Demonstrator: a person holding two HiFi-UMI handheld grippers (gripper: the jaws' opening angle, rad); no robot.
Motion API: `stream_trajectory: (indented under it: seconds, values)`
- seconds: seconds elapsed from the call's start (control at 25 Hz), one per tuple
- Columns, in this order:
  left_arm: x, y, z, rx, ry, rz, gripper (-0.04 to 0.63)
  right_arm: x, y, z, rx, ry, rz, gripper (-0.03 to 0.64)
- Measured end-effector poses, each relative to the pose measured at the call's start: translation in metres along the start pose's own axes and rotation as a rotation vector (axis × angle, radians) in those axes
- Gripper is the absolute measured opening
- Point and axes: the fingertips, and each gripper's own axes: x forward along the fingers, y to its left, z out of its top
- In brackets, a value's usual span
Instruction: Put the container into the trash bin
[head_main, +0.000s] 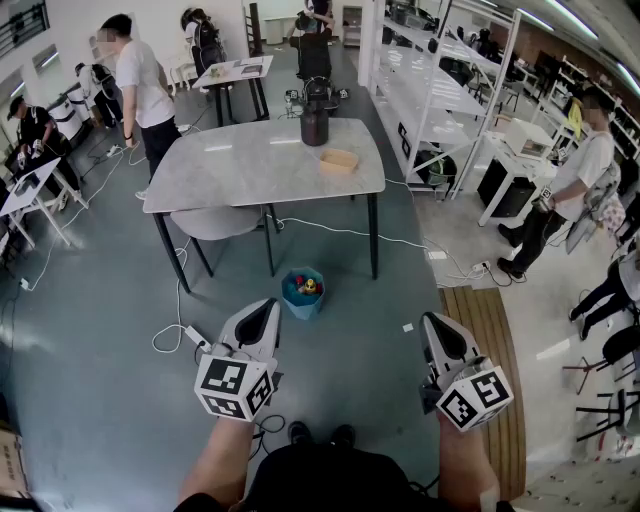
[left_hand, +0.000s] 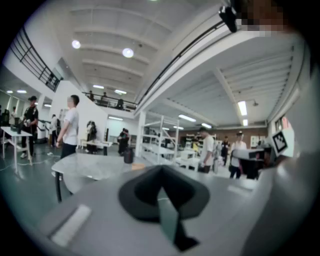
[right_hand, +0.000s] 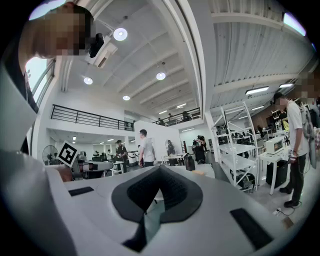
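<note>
A shallow tan container (head_main: 338, 160) lies on the grey marble table (head_main: 240, 165), near its right end, and shows small in the left gripper view (left_hand: 138, 166). The blue trash bin (head_main: 303, 292) stands on the floor in front of the table with colourful scraps inside. Held low and near my body, my left gripper (head_main: 268, 304) is shut and empty, its tip just left of the bin. My right gripper (head_main: 432, 321) is to the bin's right, its jaws together with nothing between them. Both gripper views (left_hand: 161, 172) (right_hand: 161, 170) look level toward the table.
A dark cylindrical jug (head_main: 314, 123) stands on the table behind the container. A grey chair (head_main: 215, 222) is tucked under the table. White cables (head_main: 330, 230) trail across the floor. White shelving (head_main: 420, 90) runs along the right, beside a wooden ramp (head_main: 495, 340). Several people stand around.
</note>
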Motion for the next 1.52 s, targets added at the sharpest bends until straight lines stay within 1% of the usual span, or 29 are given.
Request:
stream_trajectory:
  seconds: [0.52,0.68,0.76,0.92,1.12,1.28,1.4,1.52]
  values:
    - [0.005,-0.042,0.000,0.019,0.010,-0.022,0.008,-0.037,-0.024,0.000,-0.005,-0.001,-0.024,-0.011]
    - [0.007,-0.059,0.000,0.028,0.003,-0.037,0.008,-0.050,-0.022,0.001,-0.047,0.016,0.007,-0.009]
    - [0.009,-0.067,-0.003,0.021,0.007,-0.047,0.008,-0.056,-0.024,0.002,-0.039,0.020,0.011,-0.009]
    - [0.017,-0.088,-0.009,0.013,0.022,-0.073,0.008,-0.077,-0.038,-0.001,0.014,0.021,-0.003,-0.008]
    - [0.044,-0.089,-0.015,0.016,0.039,-0.119,0.008,-0.079,-0.059,-0.009,0.057,0.037,-0.060,-0.008]
    - [0.079,-0.092,-0.018,0.008,0.049,-0.156,0.008,-0.075,-0.085,-0.013,0.086,0.052,-0.106,-0.007]
    - [0.110,-0.091,-0.020,0.006,0.059,-0.185,0.008,-0.062,-0.105,-0.016,0.098,0.063,-0.132,-0.006]
    - [0.142,-0.088,-0.020,0.004,0.063,-0.204,0.008,-0.042,-0.127,-0.020,0.103,0.075,-0.140,-0.006]
